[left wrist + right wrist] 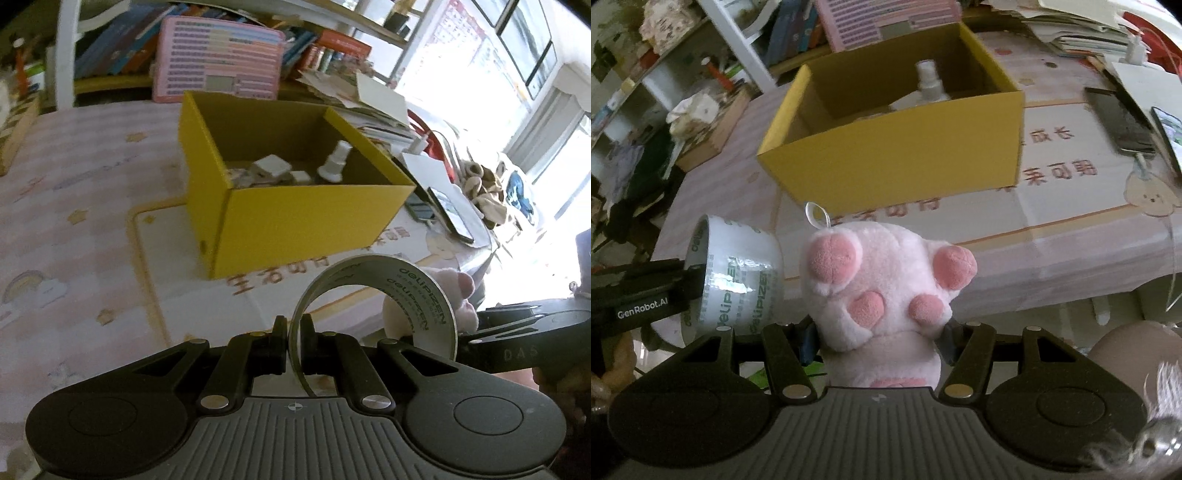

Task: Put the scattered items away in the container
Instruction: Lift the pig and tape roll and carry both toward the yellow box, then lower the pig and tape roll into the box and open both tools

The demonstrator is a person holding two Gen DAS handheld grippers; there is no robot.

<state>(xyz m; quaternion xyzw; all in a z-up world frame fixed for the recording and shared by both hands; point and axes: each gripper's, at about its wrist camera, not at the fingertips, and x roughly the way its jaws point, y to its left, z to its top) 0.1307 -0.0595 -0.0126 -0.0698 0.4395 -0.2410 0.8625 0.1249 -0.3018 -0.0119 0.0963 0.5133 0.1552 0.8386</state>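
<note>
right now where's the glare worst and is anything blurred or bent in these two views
Left wrist view: the windows at upper right are blown out white, washing over the clutter below them; the tape roll and yellow box stay readable, and the book shelf is slightly smeared. Right wrist view: evenly lit, little glare; the plush paw is sharp, and the fisheye curves the table edge.
</note>
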